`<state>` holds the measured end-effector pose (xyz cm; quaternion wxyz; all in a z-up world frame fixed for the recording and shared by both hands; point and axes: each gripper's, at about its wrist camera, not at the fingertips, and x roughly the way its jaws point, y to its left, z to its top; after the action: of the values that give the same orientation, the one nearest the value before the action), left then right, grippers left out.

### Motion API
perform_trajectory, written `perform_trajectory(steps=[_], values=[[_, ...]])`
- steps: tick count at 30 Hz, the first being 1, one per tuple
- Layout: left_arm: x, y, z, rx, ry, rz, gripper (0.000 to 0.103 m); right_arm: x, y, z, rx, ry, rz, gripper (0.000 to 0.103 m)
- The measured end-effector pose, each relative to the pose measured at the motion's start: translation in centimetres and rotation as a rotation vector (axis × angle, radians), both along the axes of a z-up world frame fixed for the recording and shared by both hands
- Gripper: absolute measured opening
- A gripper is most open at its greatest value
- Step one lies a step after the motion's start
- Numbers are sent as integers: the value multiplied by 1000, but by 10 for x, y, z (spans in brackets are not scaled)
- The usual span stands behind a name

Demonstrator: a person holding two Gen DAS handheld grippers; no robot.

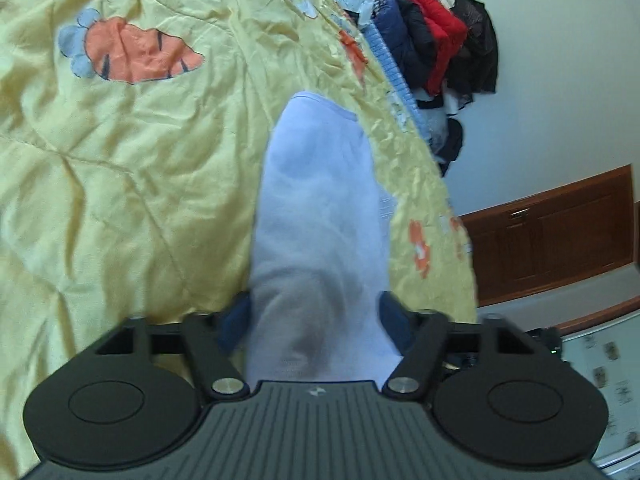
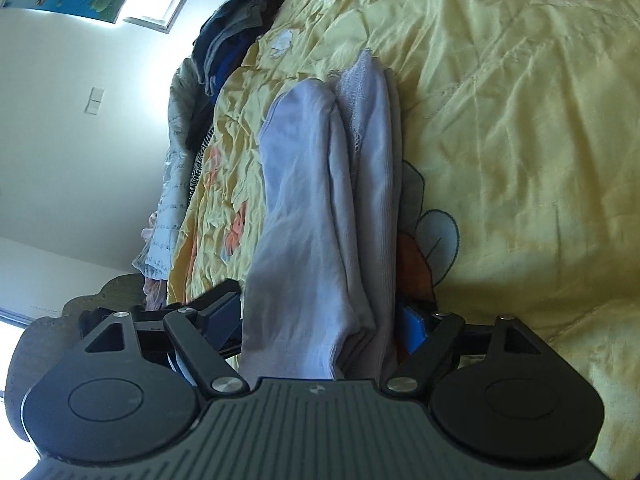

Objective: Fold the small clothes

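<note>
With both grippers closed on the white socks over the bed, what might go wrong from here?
1. The right gripper pinches two layers of white cotton sock; the frayed outer one could slip free.
2. The left gripper grips its white sock near one end, so the hanging length may twist or bunch on the wrinkled yellow quilt.

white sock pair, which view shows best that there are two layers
The right wrist view: two white socks lie side by side, a seam between them, gripped in the right tool. The left wrist view shows one smooth white face, no layering.
</note>
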<state>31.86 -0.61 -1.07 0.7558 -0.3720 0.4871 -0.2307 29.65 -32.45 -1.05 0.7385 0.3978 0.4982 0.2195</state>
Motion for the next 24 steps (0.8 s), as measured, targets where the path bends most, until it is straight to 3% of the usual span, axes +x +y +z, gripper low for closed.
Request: perform_trajectory(steps=[2,3,4,10,14,17,21,23,24], values=[[1,1,0,39,13,1,33,1,-2,-3,15,16,-15,51],[1,1,0,42,16,0,30,2,-3,-6,13,30,-24,41],[2,1,0,48,16,-2,29,3,-3,-11,-6,51,-22,22],[-5,-15,26,218,-59,-31,22,0,10,-1,-60,-5,-16,23],[-15,2,49,231,-105,-8,21,3,25,10,-34,-28,14,23],[-24,25,55,231,-96,10,21,3,42,15,-15,-43,58,22],[-37,38,34,249,-37,24,21,0,57,2,-33,-10,87,22],[-40,41,24,245,-46,40,22,-5,59,-8,-35,14,79,23],[-40,42,22,233,-50,43,24,-8,57,-12,-12,17,57,30]])
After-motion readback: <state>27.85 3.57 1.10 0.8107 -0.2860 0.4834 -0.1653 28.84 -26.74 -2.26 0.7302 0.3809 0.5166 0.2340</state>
